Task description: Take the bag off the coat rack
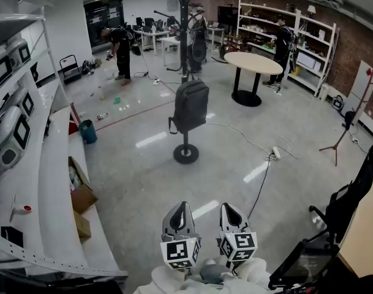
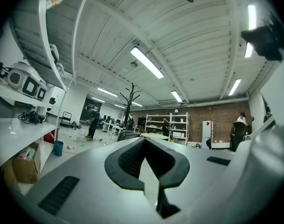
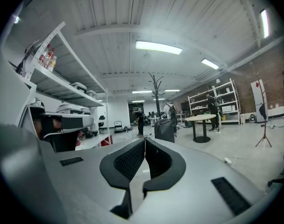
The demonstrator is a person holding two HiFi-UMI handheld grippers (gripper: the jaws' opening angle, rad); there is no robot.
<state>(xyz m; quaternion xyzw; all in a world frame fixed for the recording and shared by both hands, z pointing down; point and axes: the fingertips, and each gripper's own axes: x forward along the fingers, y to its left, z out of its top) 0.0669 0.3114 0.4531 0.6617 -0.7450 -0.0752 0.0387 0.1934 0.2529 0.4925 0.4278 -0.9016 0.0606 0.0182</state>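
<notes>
Nearest: left gripper [image 1: 182, 206] & right gripper [image 1: 231, 206], grey w/ marker cubes, held low, close to body and side by side, both pointing level and fwd across the room. Left gripper view: jaw tips [image 2: 144, 139] meet, nothing between. Right gripper view: same, tips [image 3: 144, 139] pressed together, empty.

Task item: dark grey fabric backpack [image 1: 190, 106] hangs on tall black metal coat rack [image 1: 185, 48], partway down the pole, above round base, clear of floor. Straight ahead of both grippers, well apart from them; glossy grey concrete floor [image 1: 143, 170] lies between.

Room to move: open floor up to the rack. L side: long white shelving unit [image 1: 51, 195], cardboard boxes [image 1: 81, 198] and teal bin [image 1: 87, 131] at its foot. R side: white cable [image 1: 259, 179] running to power strip [image 1: 275, 152], black chair [image 1: 345, 207]. Round beige-top pedestal table [image 1: 253, 62] beyond rack to the R, well apart. People in the bkgd.
</notes>
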